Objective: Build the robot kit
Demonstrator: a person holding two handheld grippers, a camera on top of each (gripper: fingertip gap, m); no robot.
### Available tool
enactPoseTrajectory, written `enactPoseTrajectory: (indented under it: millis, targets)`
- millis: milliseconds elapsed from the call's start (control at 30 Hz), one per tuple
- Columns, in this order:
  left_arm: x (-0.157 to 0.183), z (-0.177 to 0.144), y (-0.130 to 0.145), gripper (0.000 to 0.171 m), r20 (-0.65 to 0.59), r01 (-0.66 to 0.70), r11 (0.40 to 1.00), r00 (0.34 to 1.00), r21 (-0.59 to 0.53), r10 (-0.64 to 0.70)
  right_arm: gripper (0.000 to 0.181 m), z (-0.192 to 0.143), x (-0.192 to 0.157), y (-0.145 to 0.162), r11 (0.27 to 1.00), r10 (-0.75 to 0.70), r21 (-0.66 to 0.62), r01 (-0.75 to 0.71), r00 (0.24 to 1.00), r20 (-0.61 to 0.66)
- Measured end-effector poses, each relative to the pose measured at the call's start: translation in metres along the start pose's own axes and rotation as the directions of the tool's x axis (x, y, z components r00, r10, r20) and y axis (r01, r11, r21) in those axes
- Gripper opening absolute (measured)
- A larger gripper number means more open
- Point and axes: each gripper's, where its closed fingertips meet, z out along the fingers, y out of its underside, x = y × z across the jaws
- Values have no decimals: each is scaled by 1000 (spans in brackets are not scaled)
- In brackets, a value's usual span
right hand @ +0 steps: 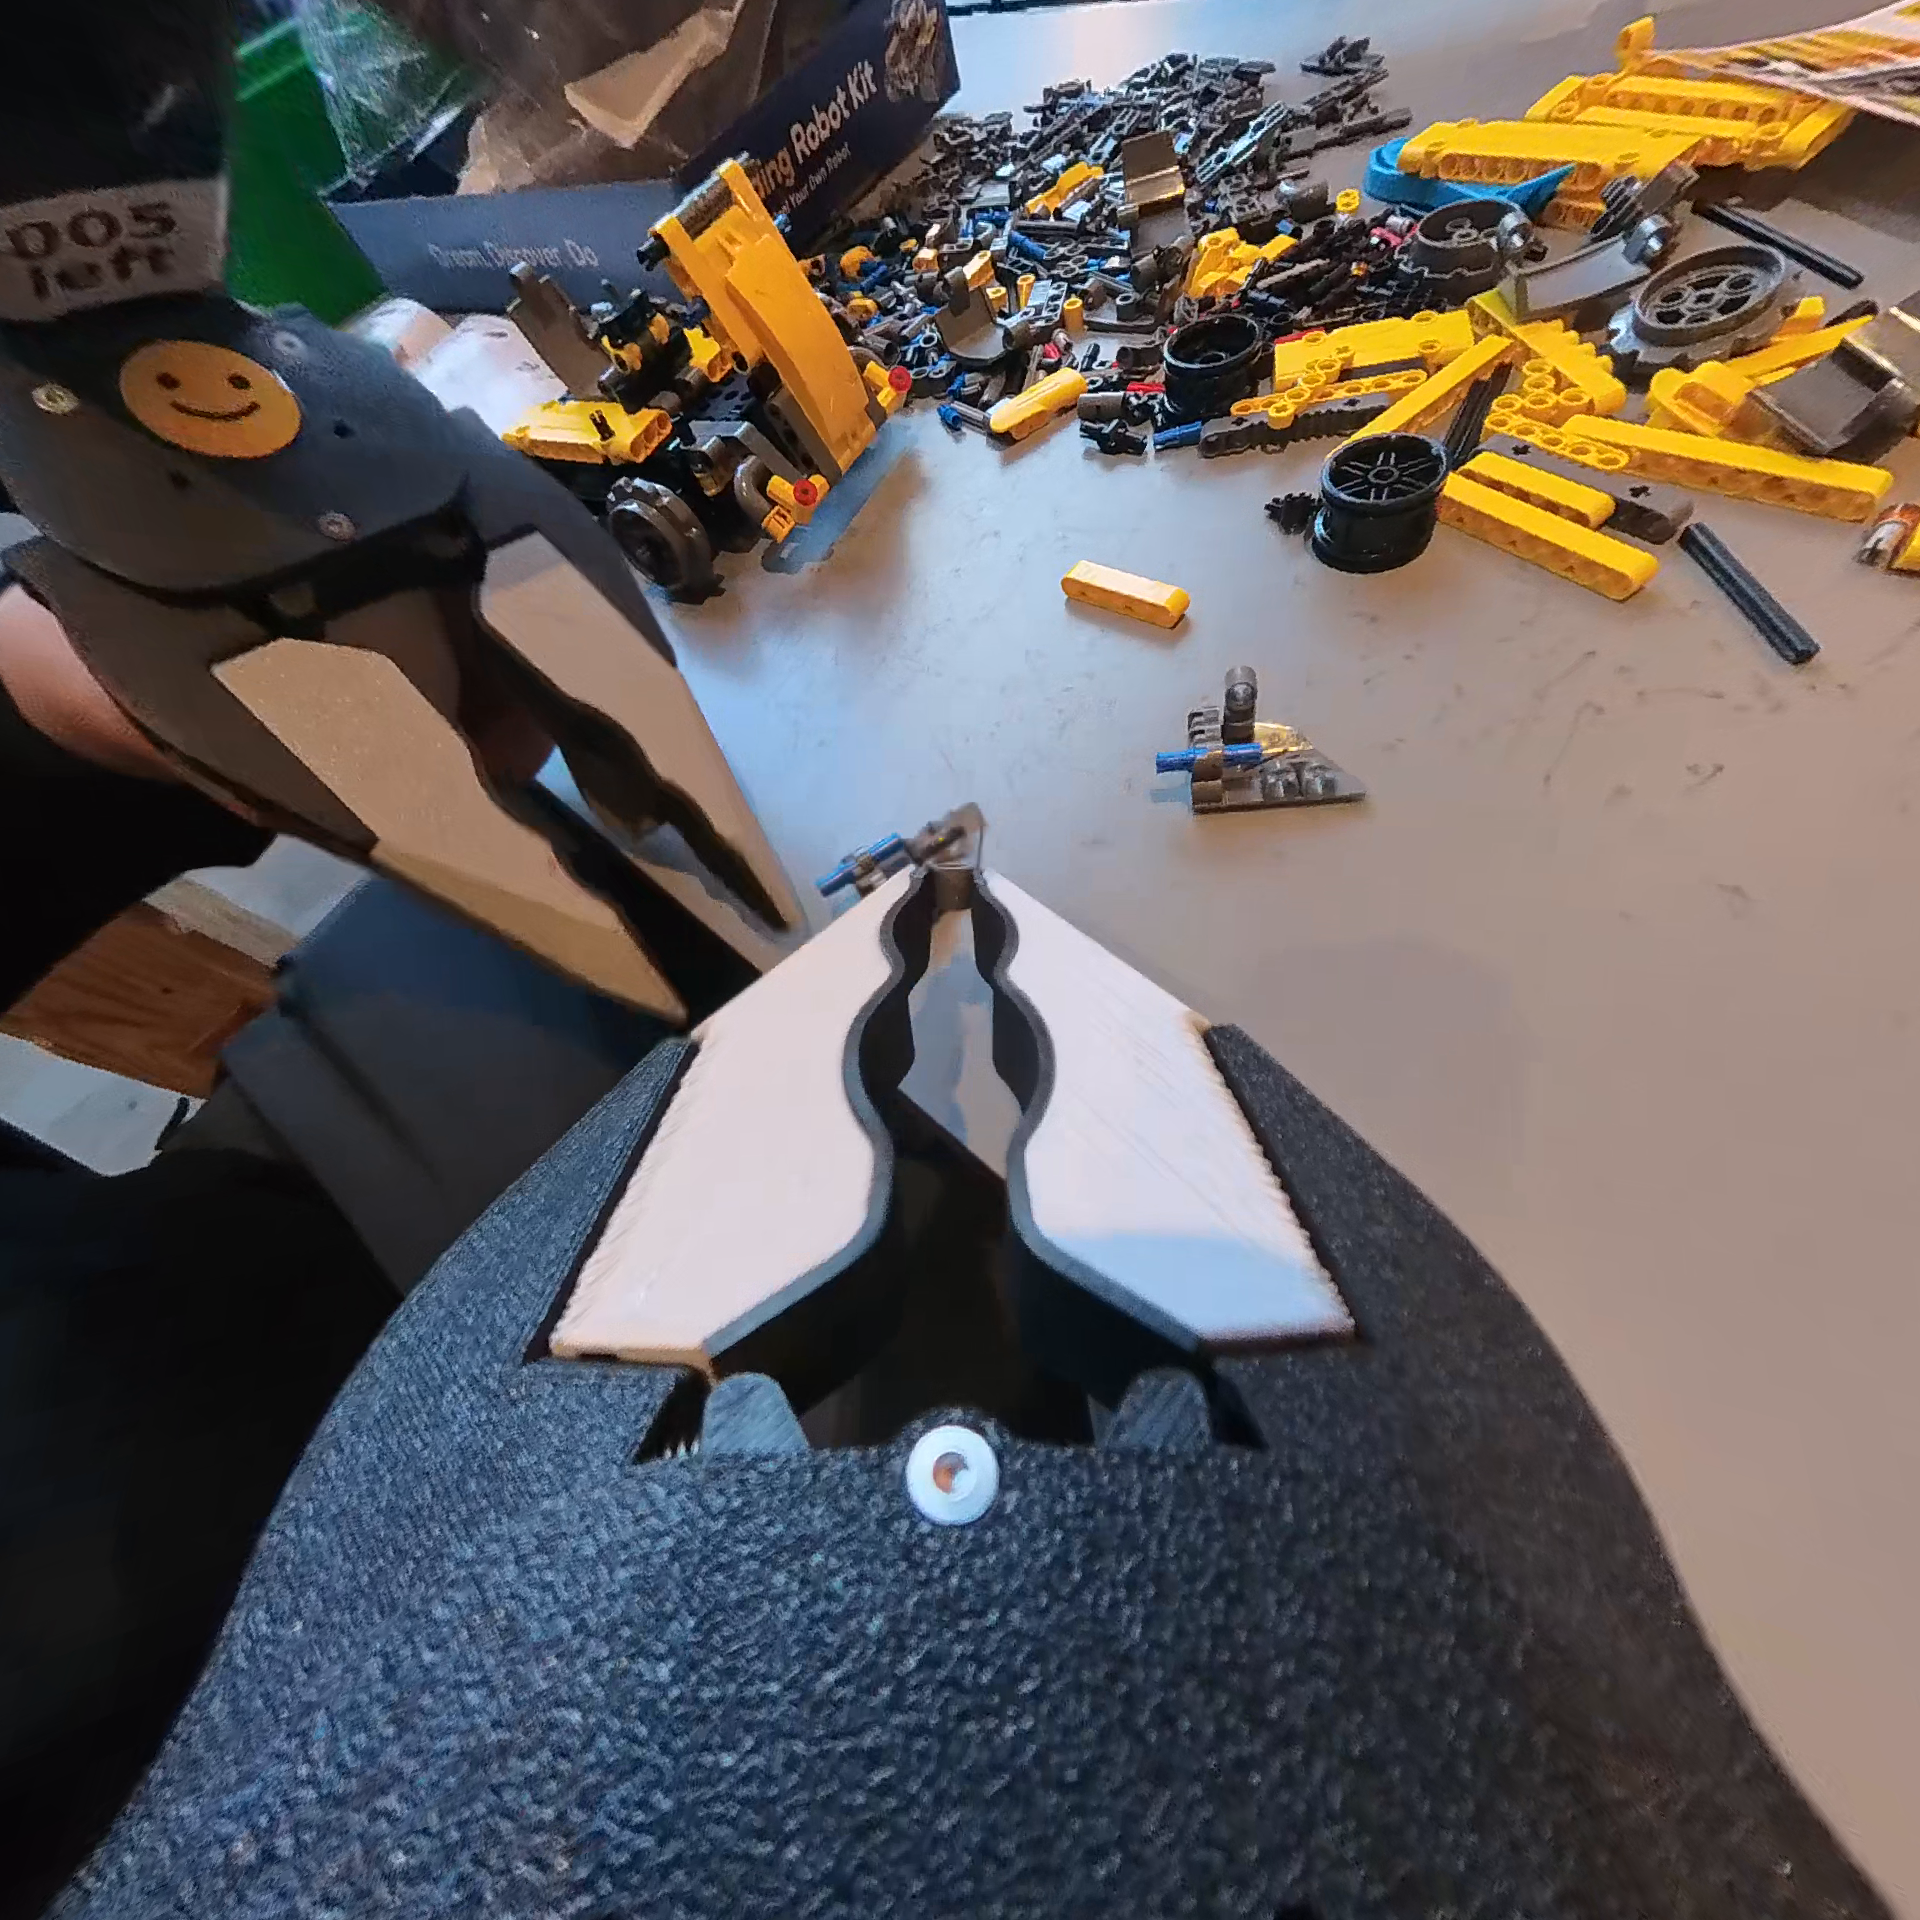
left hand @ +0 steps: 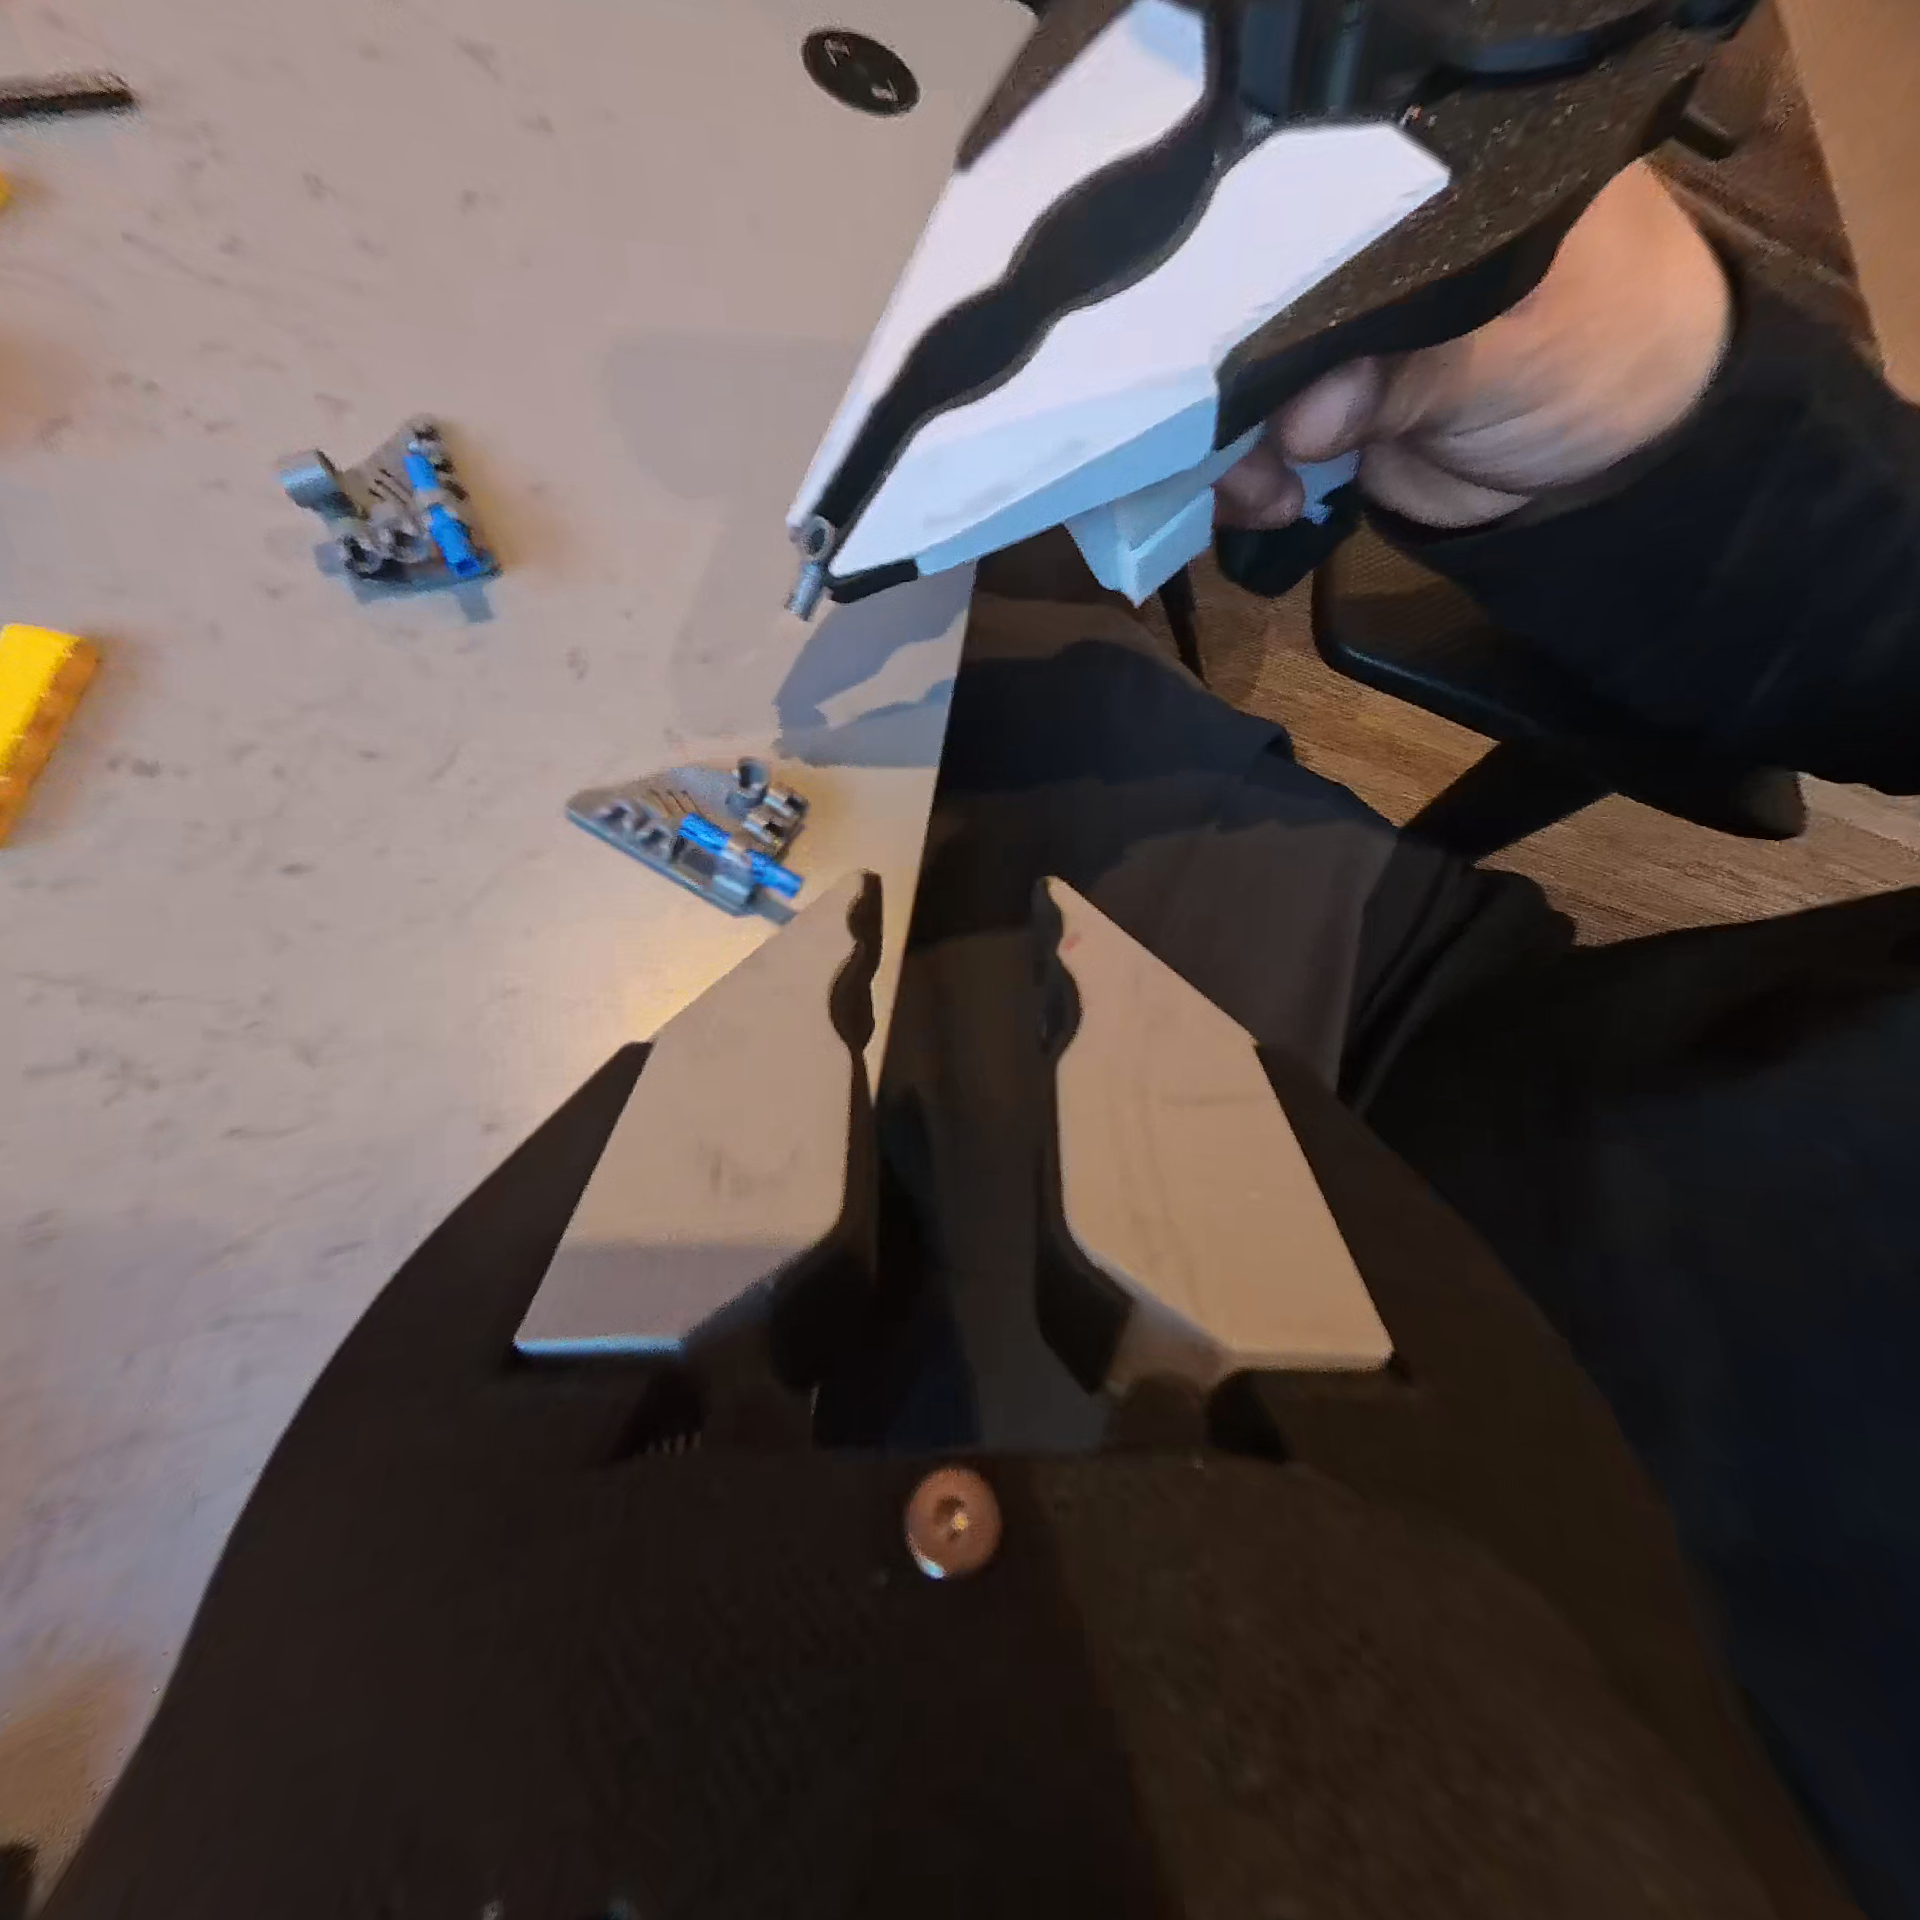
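The right gripper has its jaws nearly closed, pinching a small grey connector at the very tips, above the near desk edge; the piece looks light, rigid, slick and easily twisted loose; the left gripper hovers beside it, jaws parted, holding nothing; two grey wedge assemblies lie nearby.
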Motion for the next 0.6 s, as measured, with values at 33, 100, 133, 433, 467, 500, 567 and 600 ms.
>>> enactPoseTrajectory:
  millis: [33, 100, 133, 433, 467, 500, 567, 600]
  targets:
    - [-6, -4, -1, 26, 36, -7, 1000, 999, 5, 7, 7, -1, 0, 2, 1000, 4, -2, -4, 1000, 4]
    - [-20, -9, 1, 27, 115, -28, 1000, 993, -9, 29, 7, 0, 1, 7, 1000, 6, -15, -6, 1000, 5]
    - [-25, -10, 3, 27, 144, -35, 999, 989, -14, 37, 7, 2, 1, 10, 1000, 8, -21, -8, 1000, 8]
    - [-31, 2, -4, 36, 205, -6, 1000, 979, 9, 4, 7, 6, 2, 13, 999, -6, -43, 6, 1000, -1]
    - [-32, 3, -6, 38, 213, 4, 1000, 977, 15, -7, 7, 7, 2, 13, 999, -4, -47, 4, 1000, 1]
    - [-34, 4, -7, 40, 222, 10, 1000, 975, 20, -14, 7, 9, 1, 14, 999, -2, -51, 3, 1000, 6]
    - [-36, 8, -8, 36, 232, 10, 1000, 973, 13, -12, 7, 13, -1, 16, 998, 3, -59, -2, 1000, 24]
    - [-39, 9, -6, 30, 251, -6, 1000, 968, -6, 8, 7, 14, -3, 16, 998, 15, -59, -12, 999, 40]
